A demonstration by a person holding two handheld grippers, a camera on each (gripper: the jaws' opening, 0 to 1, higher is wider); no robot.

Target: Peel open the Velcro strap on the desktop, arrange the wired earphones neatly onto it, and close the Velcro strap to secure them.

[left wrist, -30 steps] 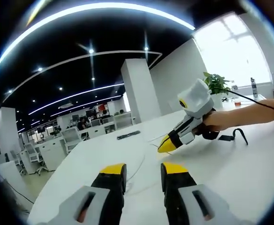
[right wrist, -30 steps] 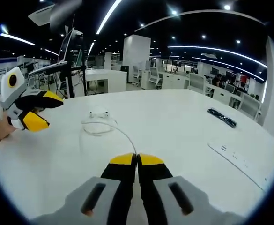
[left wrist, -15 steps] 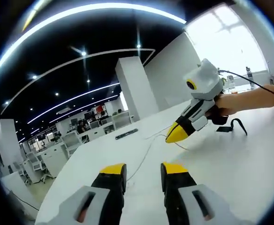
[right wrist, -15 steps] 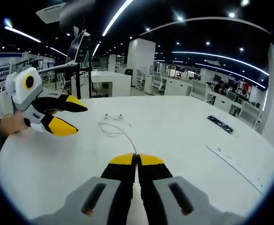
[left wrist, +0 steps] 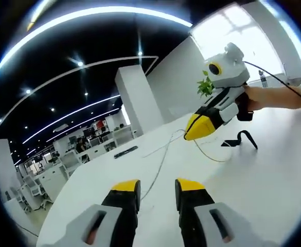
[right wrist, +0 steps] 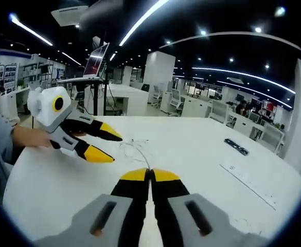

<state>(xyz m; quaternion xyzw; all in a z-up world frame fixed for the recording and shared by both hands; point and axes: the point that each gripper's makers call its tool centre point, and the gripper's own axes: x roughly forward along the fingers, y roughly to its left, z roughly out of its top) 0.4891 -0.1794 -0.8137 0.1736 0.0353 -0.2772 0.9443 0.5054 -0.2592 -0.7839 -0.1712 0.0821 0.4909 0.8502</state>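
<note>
Right gripper has lifted the earphone cable off the desk, jaws clamped on it; left gripper hangs open. Velcro strap, right of frame, looks peeled open; arranging and closing remain.

A big white table fills the lower part of both views. In the left gripper view a small green plant sits at the upper right. In the right gripper view a long white power strip lies at the right, with a flat black remote just above it. An open laptop stands on a stand at the upper left.
</note>
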